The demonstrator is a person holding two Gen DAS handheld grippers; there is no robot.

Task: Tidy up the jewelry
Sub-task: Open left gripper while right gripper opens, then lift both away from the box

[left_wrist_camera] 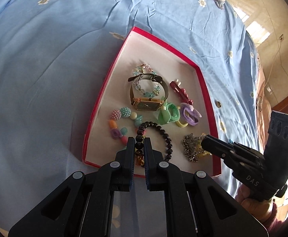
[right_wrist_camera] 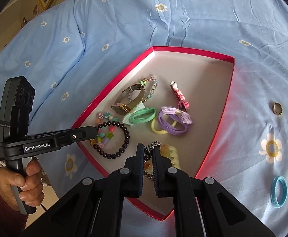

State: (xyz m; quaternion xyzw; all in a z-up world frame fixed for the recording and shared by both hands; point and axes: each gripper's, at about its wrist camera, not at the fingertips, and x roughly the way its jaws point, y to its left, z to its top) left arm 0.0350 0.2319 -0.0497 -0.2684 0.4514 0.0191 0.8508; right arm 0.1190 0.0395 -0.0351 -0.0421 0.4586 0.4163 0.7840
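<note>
Inside the red box (left_wrist_camera: 209,106), your left gripper (left_wrist_camera: 139,141) pinches the dark bead bracelet (left_wrist_camera: 164,136). Your right gripper (right_wrist_camera: 148,148) squeezes the chain necklace (right_wrist_camera: 153,145) beside it.

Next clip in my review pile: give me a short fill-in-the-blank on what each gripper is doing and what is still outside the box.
1. The left gripper has its fingers closed on the dark ____ bracelet.
2. The right gripper pinches the metal chain necklace inside the shallow ____-rimmed box.
3. On the blue floral bedsheet, outside the box, lie a small gold ring and a ____ hair tie.

Missing words: beaded; red; blue
</note>
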